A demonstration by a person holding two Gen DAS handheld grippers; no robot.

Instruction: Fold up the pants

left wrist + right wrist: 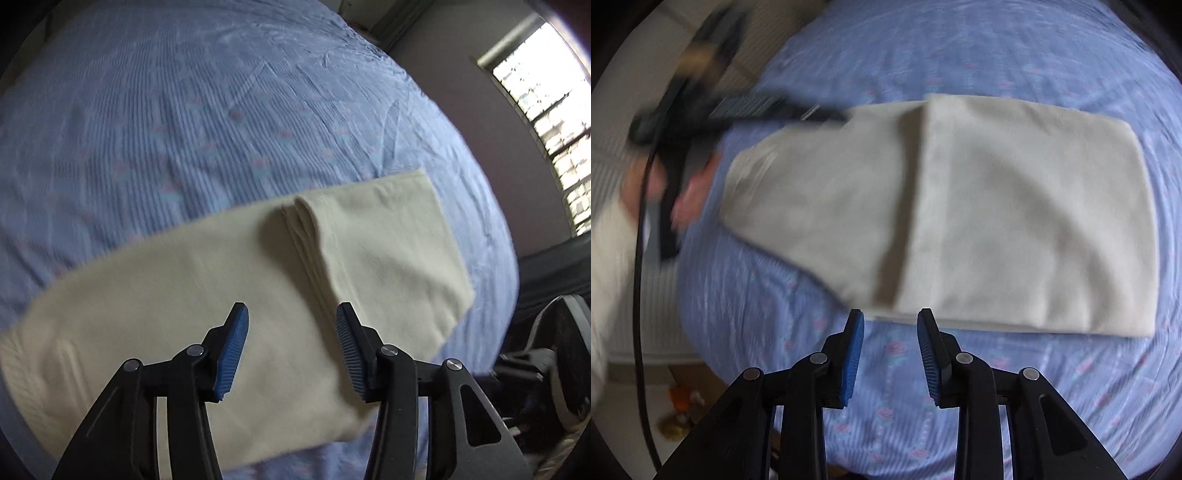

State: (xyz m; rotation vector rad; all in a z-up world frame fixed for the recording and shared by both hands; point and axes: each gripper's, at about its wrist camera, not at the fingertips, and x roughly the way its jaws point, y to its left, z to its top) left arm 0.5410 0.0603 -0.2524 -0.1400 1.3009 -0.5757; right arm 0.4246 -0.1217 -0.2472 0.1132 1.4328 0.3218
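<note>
The cream pants (207, 288) lie folded on the blue bedspread (184, 110), with one end folded over onto the rest (384, 236). My left gripper (291, 314) is open and empty, hovering over the pants near the folded edge. In the right wrist view the pants (1015, 206) lie flat with the folded layer on the right. My right gripper (890, 317) is open and empty, just short of the pants' near edge. The left gripper (738, 107) shows blurred at the pants' far left end, held by a hand (690, 192).
The bedspread (997, 387) covers a bed. A window (546, 122) and wall are at the right in the left wrist view. The bed's left edge and floor with small objects (679, 410) show in the right wrist view. A black cable (639, 258) hangs at left.
</note>
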